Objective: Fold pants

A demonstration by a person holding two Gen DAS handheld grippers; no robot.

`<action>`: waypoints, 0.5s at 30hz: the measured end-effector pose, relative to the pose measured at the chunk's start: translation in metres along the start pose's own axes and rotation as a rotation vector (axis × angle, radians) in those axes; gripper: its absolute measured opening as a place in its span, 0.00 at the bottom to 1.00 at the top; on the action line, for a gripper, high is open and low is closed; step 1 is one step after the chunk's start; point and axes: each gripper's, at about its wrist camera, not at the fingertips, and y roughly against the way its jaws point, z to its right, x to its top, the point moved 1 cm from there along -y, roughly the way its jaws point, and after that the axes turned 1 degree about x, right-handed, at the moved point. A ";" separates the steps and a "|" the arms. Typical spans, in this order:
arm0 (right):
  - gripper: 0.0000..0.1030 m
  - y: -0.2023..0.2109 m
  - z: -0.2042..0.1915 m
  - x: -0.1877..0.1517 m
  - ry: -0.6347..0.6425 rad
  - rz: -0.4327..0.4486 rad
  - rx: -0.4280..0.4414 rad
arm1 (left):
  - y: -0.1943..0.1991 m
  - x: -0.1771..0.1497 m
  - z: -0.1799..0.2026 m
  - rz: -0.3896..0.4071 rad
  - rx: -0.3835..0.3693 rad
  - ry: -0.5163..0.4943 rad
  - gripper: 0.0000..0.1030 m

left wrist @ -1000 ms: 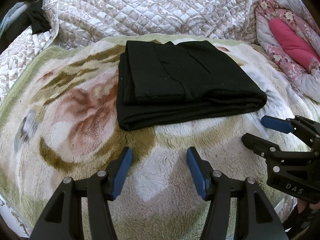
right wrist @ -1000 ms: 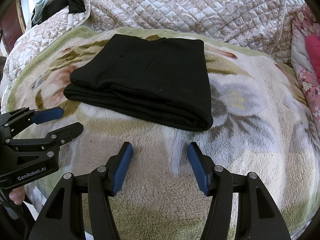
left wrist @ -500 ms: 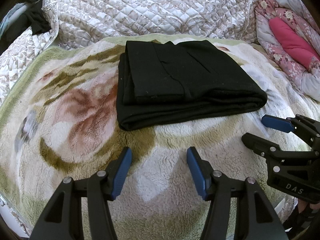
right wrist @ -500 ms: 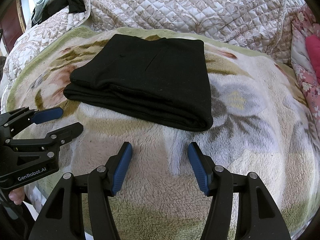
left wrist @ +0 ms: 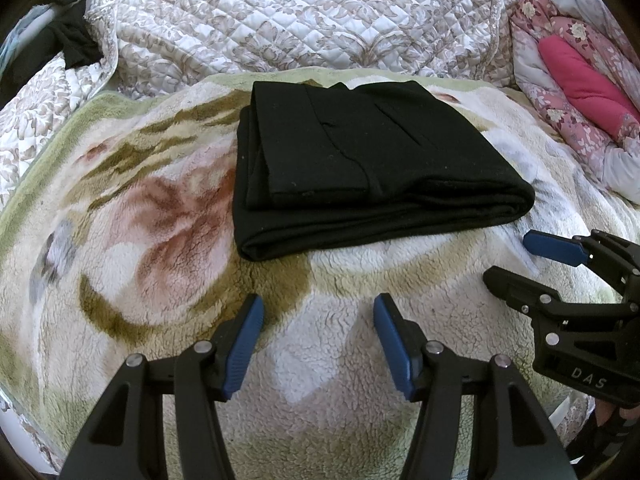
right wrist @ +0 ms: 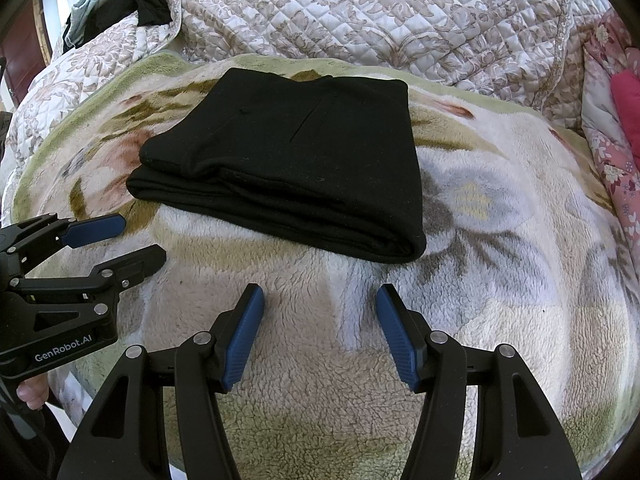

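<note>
Fleece floral blanket point(left wrist: 168, 248) under quilted bedspread point(left wrist: 300, 12)

Black on cream florals

Plain black pants point(left wrist: 360, 160) are set off by a cream blanket point(left wrist: 160, 240) patterned with pink, olive and grey flowers; a beige-and-white damask quilt point(left wrist: 300, 16) is seen behind.

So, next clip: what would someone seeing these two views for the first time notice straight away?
The black pants stand out first: they lie folded into a neat rectangle in the middle of the fleecy flowered blanket. Next come the left gripper and the right gripper, both low in front of the pants, jaws open with only blanket between them. Behind, a quilted bedspread is bunched up.
</note>
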 end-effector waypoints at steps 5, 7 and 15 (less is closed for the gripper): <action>0.57 0.000 0.000 0.000 0.000 0.000 -0.001 | 0.000 -0.001 0.000 0.001 0.001 -0.001 0.59; 0.57 0.000 0.000 0.000 0.000 0.000 -0.001 | 0.000 -0.002 -0.001 0.002 0.001 0.001 0.59; 0.57 0.000 0.000 0.000 0.001 0.000 -0.002 | 0.000 -0.001 -0.003 0.001 -0.002 0.004 0.60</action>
